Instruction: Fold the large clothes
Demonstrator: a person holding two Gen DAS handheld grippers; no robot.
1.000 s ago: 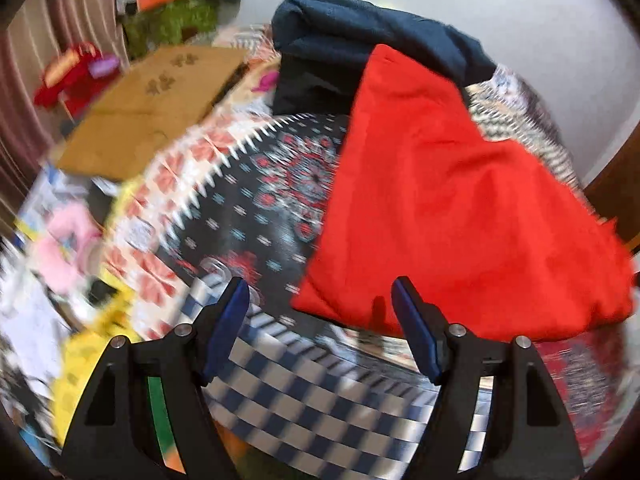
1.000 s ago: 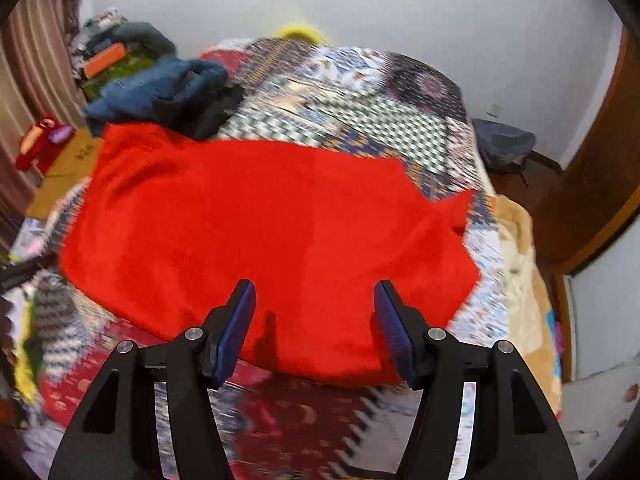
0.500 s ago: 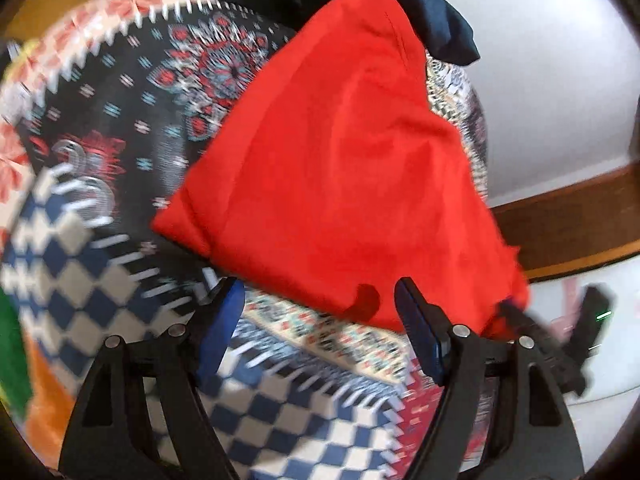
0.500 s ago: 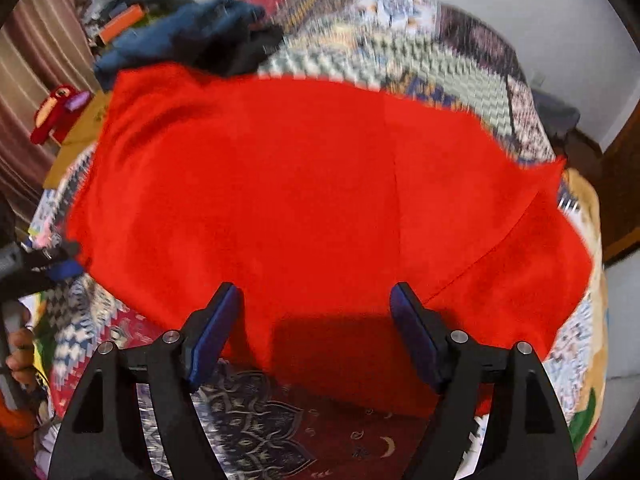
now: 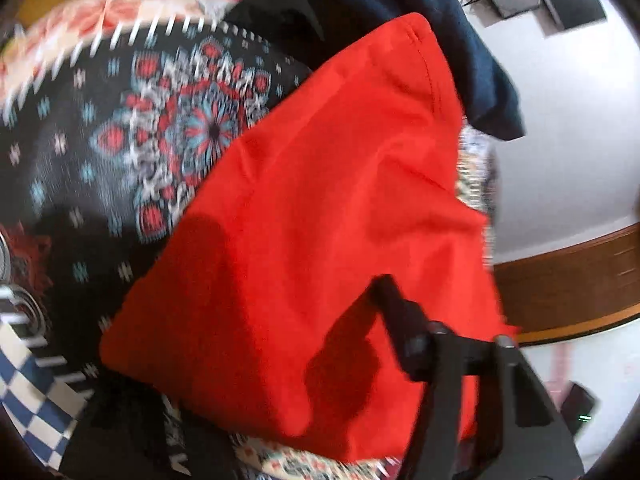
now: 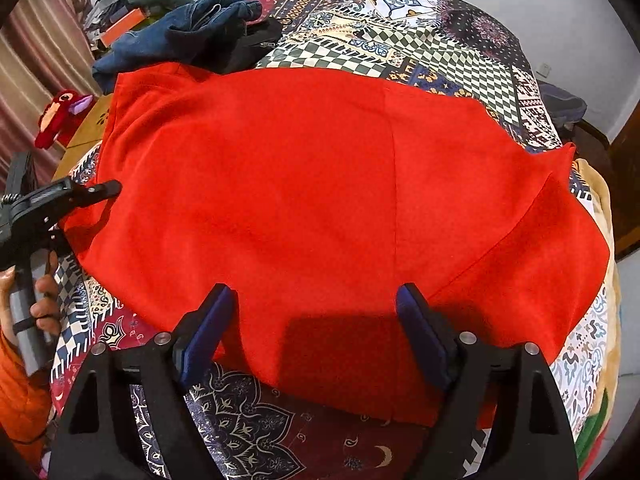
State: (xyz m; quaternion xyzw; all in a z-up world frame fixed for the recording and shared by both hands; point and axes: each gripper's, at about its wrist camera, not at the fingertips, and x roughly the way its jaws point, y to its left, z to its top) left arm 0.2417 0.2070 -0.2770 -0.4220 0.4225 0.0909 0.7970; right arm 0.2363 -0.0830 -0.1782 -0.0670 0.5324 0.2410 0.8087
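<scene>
A large red garment lies spread flat on the patterned bedspread. It also fills the left wrist view. My right gripper is open, its fingers astride the garment's near edge. My left gripper is at the garment's left corner. One finger lies over the red cloth, the other is hidden beneath its edge. It also shows in the right wrist view at that corner. I cannot tell whether its jaws pinch the cloth.
A heap of dark blue and black clothes lies at the bed's far left, touching the red garment. A red plush toy and a cardboard box sit beside the bed. A wooden door is at the right.
The left gripper moved forward and right onto the garment's left corner, its left finger going under the cloth edge. The right gripper moved in closer over the near edge.
</scene>
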